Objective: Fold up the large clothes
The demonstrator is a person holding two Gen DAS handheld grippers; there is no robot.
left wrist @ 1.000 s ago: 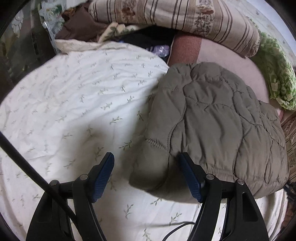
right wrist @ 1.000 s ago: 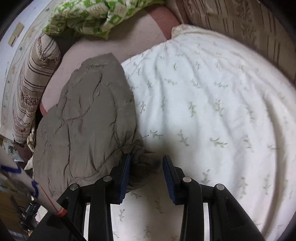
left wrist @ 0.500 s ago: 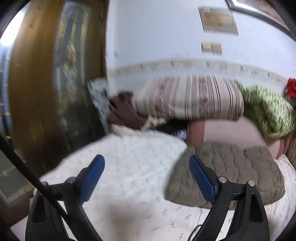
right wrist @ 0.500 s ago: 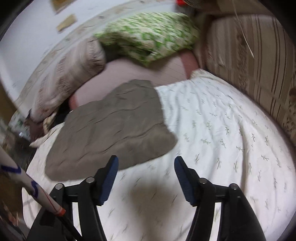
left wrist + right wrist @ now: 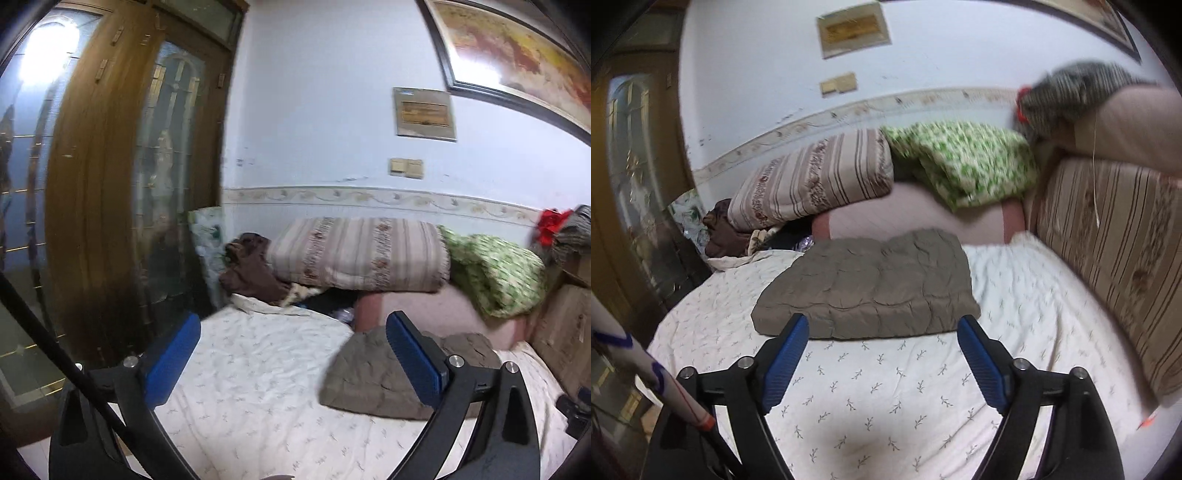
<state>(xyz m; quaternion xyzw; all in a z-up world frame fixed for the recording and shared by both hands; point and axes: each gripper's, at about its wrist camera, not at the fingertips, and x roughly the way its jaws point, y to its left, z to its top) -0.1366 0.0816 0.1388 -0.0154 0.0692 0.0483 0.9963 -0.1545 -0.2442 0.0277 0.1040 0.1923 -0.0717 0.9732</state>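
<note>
A: The room is a bedroom with a pale blue wall (image 5: 332, 110) and a wooden door (image 5: 92, 184). In the left wrist view the bed sheet (image 5: 258, 387), white with small sprigs, fills the lower part. The left gripper (image 5: 291, 354) has its jaws wide apart and holds nothing.

B: Where is the garment?

A: The quilted jacket (image 5: 369, 376), grey-brown, lies folded on the sheet, partly behind one blue finger of this gripper. Beyond the jacket are a striped quilt (image 5: 354, 254) and a green blanket (image 5: 495, 273).

B: And the right wrist view?

A: The right gripper (image 5: 882, 354) is also wide open and empty, above the sheet on the near side of the jacket (image 5: 871, 284). The jacket is a flat, compact rectangle, and neither gripper touches it.

B: Which step is it, then?

A: I judge the folding is nearly finished or finished. The next move could be only a small tidying of one edge, or taking another garment.

B: Is there room?

A: Yes. On the near side of the jacket and to its door side the sheet is free. On its other side a striped cushion (image 5: 1108, 251) stands near, so reach is narrower there.
</note>
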